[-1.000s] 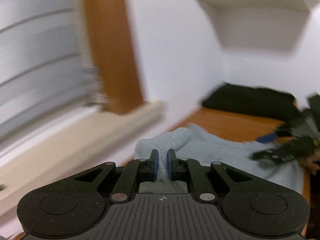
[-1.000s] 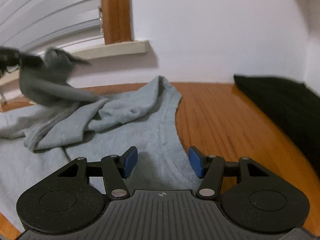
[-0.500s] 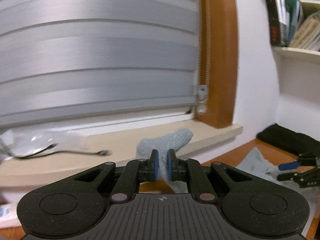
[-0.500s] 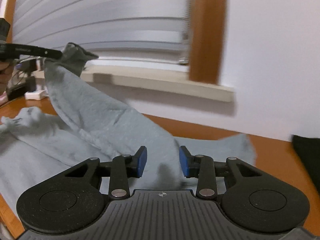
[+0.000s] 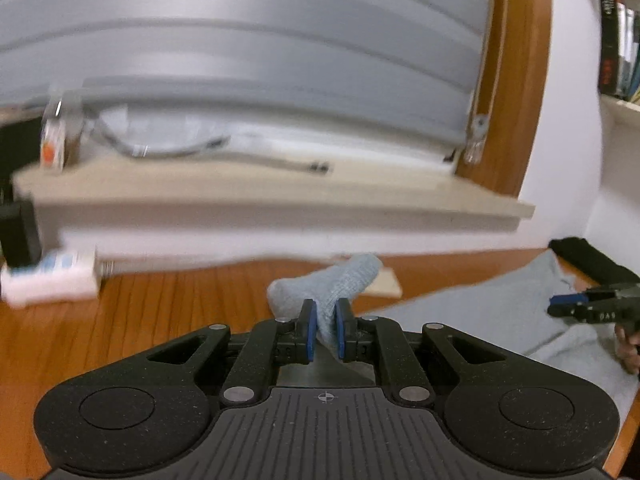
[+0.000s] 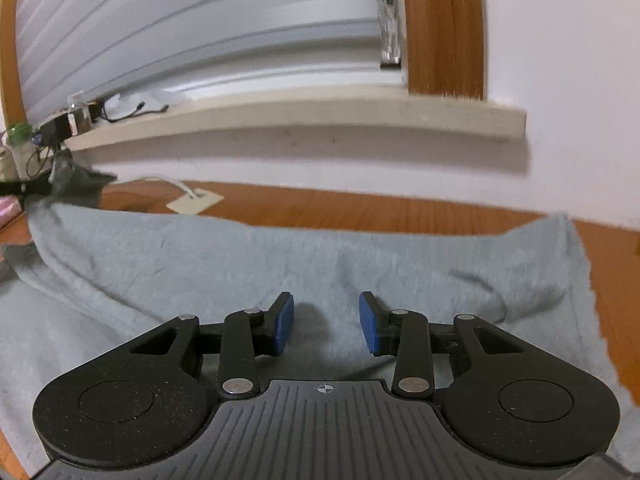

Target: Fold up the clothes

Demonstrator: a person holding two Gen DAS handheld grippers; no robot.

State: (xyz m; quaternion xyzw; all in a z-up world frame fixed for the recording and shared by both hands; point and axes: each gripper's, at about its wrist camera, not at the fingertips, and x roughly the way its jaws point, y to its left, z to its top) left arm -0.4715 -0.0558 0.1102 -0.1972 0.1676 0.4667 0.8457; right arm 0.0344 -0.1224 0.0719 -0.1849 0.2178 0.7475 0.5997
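Left gripper (image 5: 323, 330) clamped on a bunched corner of grey T-shirt (image 5: 344, 280). Right gripper (image 6: 326, 324) part-open, empty, over the garment spread on wooden table (image 6: 360, 208).

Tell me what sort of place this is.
Probably a room at home: a wooden table under a blinded window with a sill, and books on a shelf.

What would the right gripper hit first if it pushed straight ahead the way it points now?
Most likely the grey shirt spread on the wooden table: the right gripper tilts down over it, jaws open with cloth below, not pinched. Depth is hard to judge.
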